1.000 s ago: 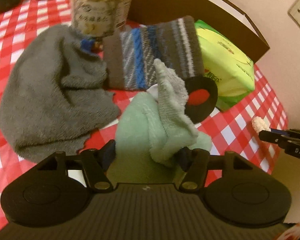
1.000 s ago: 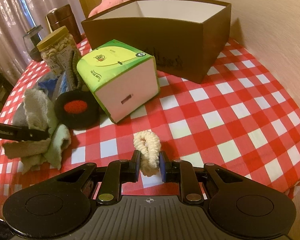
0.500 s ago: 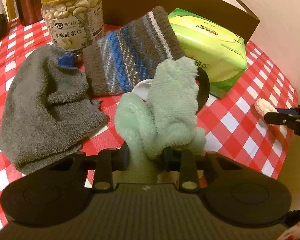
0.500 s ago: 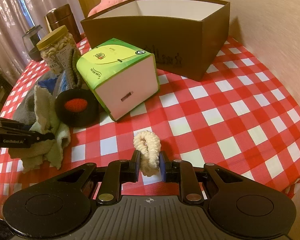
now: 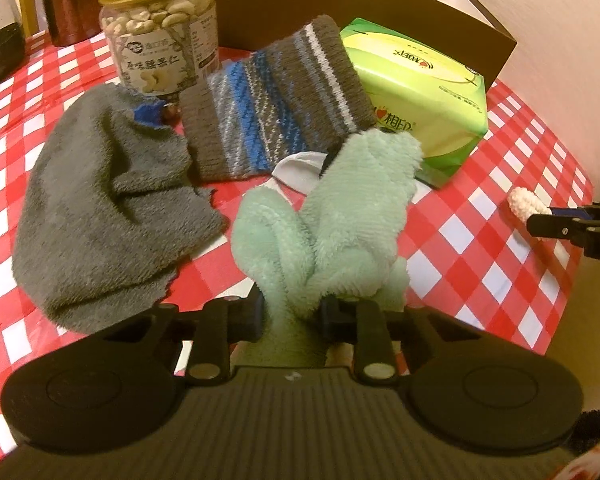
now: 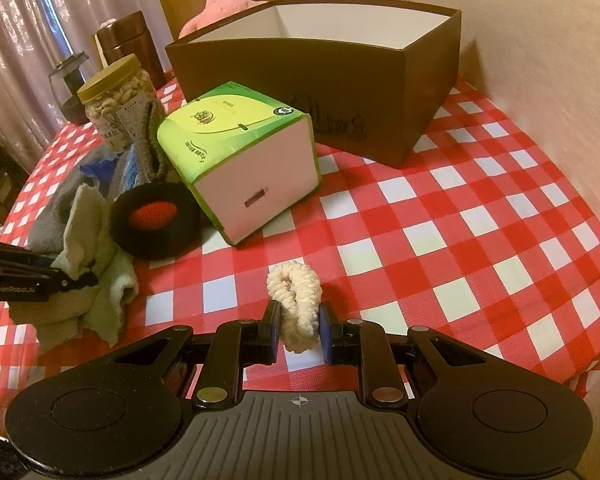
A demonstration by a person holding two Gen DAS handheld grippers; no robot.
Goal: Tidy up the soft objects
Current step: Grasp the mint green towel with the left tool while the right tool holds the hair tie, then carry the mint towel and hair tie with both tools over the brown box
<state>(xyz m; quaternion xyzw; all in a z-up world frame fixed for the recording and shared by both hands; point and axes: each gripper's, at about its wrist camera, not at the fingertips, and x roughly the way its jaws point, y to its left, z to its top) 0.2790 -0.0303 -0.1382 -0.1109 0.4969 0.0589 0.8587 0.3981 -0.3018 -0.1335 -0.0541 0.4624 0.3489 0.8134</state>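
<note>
The left tool (image 5: pixel 291 314) was closing its jaws on the green towel (image 5: pixel 332 220), bunched on the table (image 6: pixel 480 216); the right tool (image 6: pixel 299 330) pinched the cream scrunchie (image 6: pixel 296 300). The brown box (image 6: pixel 340 88) looked empty — grey cloth (image 5: pixel 108 208), striped knit (image 5: pixel 276 100) and the rest remained outside, so sorting had barely begun.

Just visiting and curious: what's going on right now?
Left gripper closing on green cloth. Right gripper shut on cream scrunchie. Tissue pack sits before brown box.
</note>
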